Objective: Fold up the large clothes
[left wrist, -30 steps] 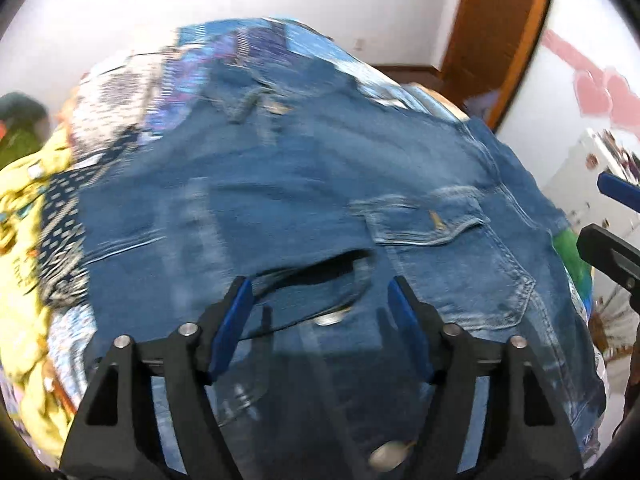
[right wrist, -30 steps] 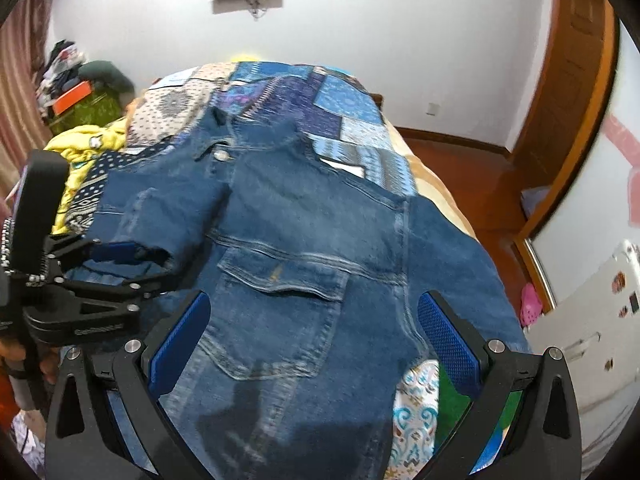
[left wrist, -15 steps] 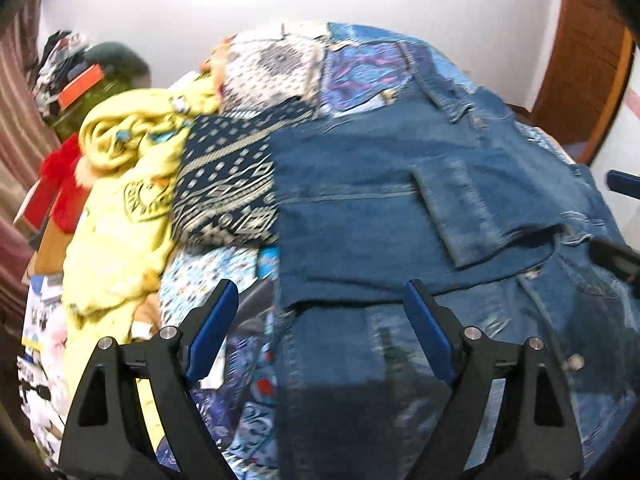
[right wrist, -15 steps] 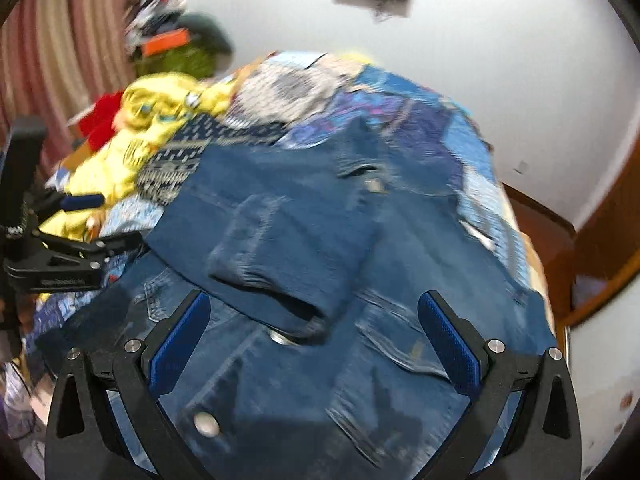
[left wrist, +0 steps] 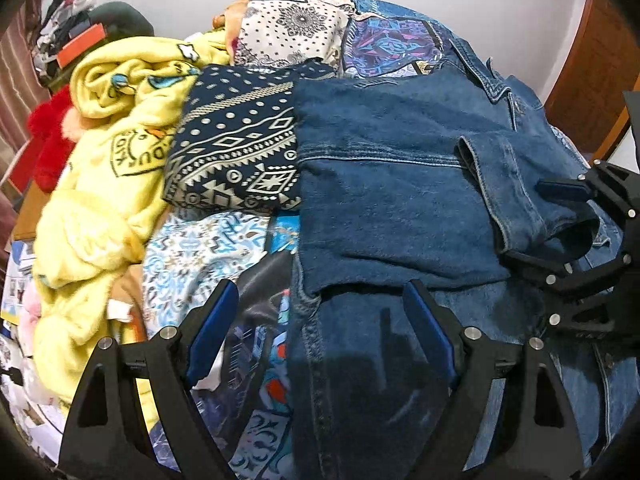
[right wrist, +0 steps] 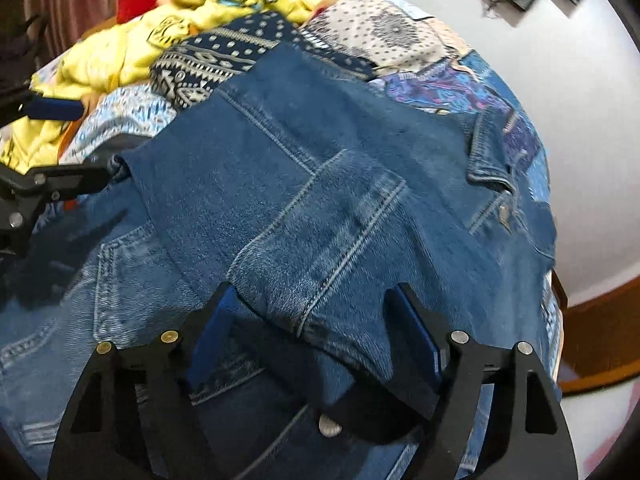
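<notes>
Patchwork bedspread (left wrist: 392, 36), white wall behind: the working surface.

Item: denim jacket (left wrist: 384, 200), spread on the bedspread; one side panel and sleeve folded across the front, sleeve cuff (right wrist: 320, 280) lying uppermost near the middle, collar (right wrist: 488, 160) at the far end.

Right gripper (right wrist: 316, 328): jaws have just been closing, one on each side of the cuff end; cuff between them, pads not visibly pressing it. Counted as spread.

Left gripper (left wrist: 320, 332): jaws spread wide over the jacket's folded side edge and lower corner, gripping nothing.

Adjacent: navy patterned cloth (left wrist: 236, 152) touching the jacket's edge; yellow blanket (left wrist: 100, 168) heaped beyond it; red item (left wrist: 52, 148) further out.

Risks: a pinch taking only the cuff's top layer would drag the sleeve out and undo the fold; stiff denim may spring open; the left jaws could catch bedspread along with the hem.

Obscured: the jacket's lower hem is cut off by the frame; the cuff's underside is in shadow; the right view is blurred.
</notes>
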Motion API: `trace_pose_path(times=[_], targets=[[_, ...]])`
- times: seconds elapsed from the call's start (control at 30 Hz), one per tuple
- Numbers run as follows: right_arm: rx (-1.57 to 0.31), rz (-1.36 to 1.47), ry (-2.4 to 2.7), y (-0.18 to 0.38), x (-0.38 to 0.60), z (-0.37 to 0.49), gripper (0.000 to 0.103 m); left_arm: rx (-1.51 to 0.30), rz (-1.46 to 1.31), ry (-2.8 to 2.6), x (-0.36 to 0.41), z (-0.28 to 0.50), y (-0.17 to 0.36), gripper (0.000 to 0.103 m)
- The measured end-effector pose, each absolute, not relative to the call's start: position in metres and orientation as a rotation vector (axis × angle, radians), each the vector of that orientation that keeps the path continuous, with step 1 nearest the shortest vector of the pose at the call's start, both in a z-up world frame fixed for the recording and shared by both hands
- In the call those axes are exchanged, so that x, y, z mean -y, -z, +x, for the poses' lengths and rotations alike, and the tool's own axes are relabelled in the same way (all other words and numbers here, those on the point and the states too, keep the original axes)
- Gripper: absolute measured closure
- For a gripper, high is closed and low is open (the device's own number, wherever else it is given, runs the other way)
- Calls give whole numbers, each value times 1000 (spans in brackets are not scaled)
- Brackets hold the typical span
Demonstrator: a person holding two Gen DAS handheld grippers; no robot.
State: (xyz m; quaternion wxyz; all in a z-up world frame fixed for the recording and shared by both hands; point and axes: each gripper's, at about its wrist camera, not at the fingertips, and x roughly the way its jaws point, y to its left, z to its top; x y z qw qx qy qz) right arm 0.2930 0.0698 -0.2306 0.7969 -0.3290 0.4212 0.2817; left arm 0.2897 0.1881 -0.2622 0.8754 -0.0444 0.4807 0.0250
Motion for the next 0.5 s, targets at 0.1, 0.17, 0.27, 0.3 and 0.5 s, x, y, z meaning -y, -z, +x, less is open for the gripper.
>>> trace_pose_path(times=[0.1,0.17,0.27,0.3,0.5], targets=[[-908,-694,-645,232,-68,295,45,-1026,-107,-35,-186,297,269,19],[-916,-668,-665,231,-65,296,52,-1063,-128,-10,-185,303,278,19],[-905,-626,-663,225,-62,298,73,-1120,-149,-14,-184,311,294,19],[-903,-609,-660,222,-60,299,79,-1139,-156,-14,-184,313,299,19],[-880,-473,-624,197,-33,305,84,-1168,-165,-67,-183,312,304,15]])
